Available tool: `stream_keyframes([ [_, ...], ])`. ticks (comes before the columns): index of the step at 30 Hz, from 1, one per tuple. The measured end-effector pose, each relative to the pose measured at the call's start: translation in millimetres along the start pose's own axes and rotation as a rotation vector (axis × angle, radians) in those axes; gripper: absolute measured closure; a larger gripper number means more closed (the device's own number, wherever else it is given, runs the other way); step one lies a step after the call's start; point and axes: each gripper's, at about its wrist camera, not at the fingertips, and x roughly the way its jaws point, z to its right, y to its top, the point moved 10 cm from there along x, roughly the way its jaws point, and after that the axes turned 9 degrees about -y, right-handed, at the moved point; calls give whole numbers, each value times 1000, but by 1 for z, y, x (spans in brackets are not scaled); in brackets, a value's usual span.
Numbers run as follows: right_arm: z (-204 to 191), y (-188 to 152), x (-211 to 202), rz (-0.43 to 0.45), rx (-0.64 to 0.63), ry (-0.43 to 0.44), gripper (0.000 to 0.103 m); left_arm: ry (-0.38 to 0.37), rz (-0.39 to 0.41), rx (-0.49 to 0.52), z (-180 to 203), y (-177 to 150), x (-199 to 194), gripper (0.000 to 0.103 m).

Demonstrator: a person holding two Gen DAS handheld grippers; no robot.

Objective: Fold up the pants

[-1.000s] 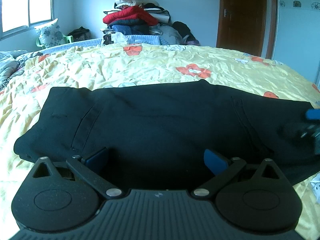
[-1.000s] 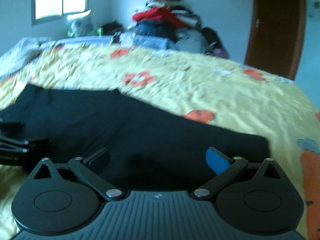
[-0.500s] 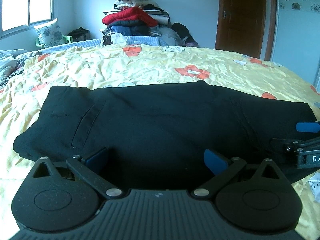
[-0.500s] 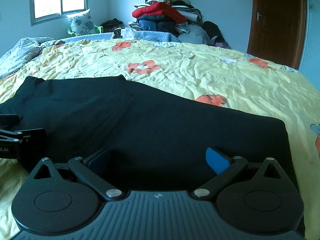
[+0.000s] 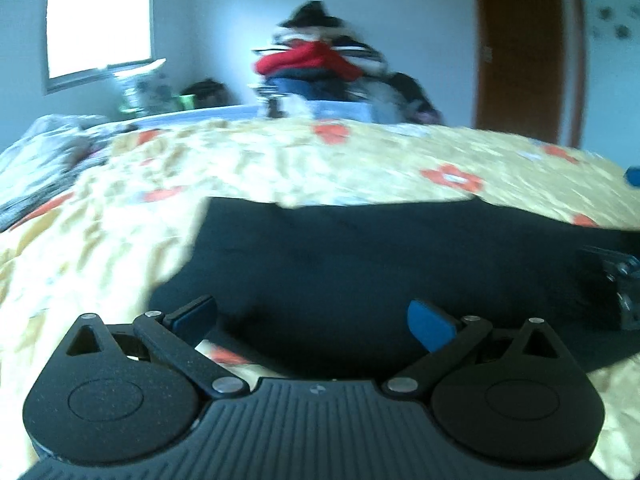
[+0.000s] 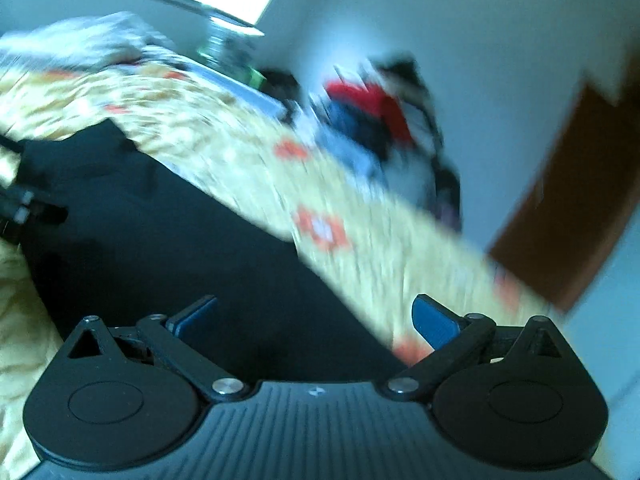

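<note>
While both views are motion-blurred, the layout reads fine. Black pants point(image 5: 380, 264) lie flat on the bed point(image 5: 320, 164), on a yellow bedspread with orange flowers, spread across the middle of the left wrist view. Left tongs point(image 5: 312, 318) are spread wide, nothing between the blue pads point(image 5: 430, 324); they sit at the near edge of the pants, with a strip of bedspread showing just under the left finger. Right tongs point(image 6: 314, 316) also wide, gripping nothing. The right wrist view is rolled, so the bed runs diagonally; pants point(image 6: 160, 240) fill its lower left, and the right pad sits over bedspread past the pants' edge. Each tool shows at the margin of the other's view: right tongs at the far right of the left view point(image 5: 622, 280), left tongs at the far left of the right view point(image 6: 20, 212). Behind the bed: clothes pile point(image 5: 316, 64), window point(image 5: 98, 24), brown door point(image 5: 524, 52).
</note>
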Motion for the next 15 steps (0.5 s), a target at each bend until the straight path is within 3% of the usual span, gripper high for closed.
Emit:
stream_keyframes([
  [4,-45,38,-17,151,-204,7,0,98,28,-80,-47,9,-12,0],
  [8,-87,65,-31,236,-272,55,0,255,52,-129,-93,14,-29,0],
  [10,-109,73,-36,257,-292,105,0,297,48,-173,-116,12,-35,0],
  [15,-160,87,-50,342,-367,169,0,257,13,-351,-149,-2,-39,1],
])
